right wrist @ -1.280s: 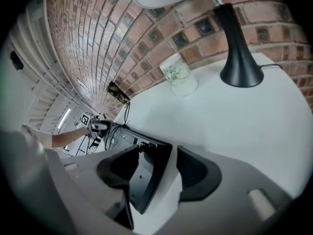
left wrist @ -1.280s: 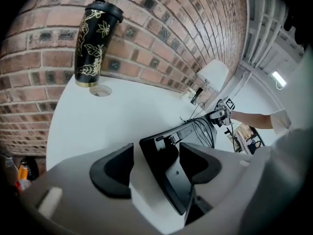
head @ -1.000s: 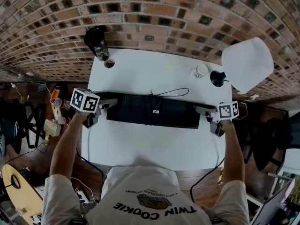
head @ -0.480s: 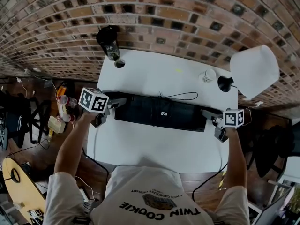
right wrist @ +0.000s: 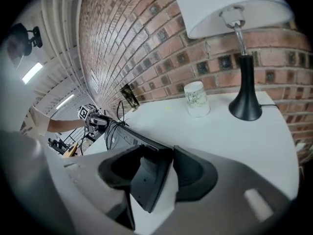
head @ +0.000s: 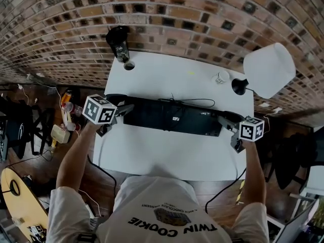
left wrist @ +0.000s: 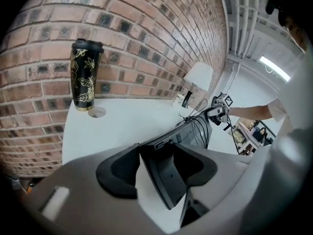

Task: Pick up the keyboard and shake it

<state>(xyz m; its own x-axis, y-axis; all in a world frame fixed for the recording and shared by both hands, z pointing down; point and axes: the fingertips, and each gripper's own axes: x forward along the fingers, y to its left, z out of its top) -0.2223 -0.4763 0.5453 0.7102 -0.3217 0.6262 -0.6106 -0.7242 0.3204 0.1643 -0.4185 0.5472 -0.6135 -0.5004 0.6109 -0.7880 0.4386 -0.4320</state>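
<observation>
The keyboard (head: 172, 116) is held crosswise over the middle of the table (head: 167, 158), one short end in each gripper. It appears to be raised just off the white top and tipped on its long edge. The grip at both ends is judged to keep the long slab level and stop it twisting when it is shaken.

The left gripper (left wrist: 157, 168) is clamped on the left end. Its jaws have just been closing, and the dark end plate is seen wedged between the pads. The right gripper (right wrist: 156, 173) is clamped on the other end in the same way, its jaws likewise just closing on the plate. The jaws are left fairly wide because the end is thick.

The tumbler (head: 118, 43), cup (head: 220, 77) and lamp (head: 267, 69) are kept at the back by the wall, well apart from the keyboard, so room for shaking is left.

The keys cannot be made out, so which face is turned up cannot be told. The cable (head: 195, 101) is seen looping behind, but its far end is not traced. The hands are mostly covered by the marker cubes. It cannot be settled whether the rear edge rests on the table.
</observation>
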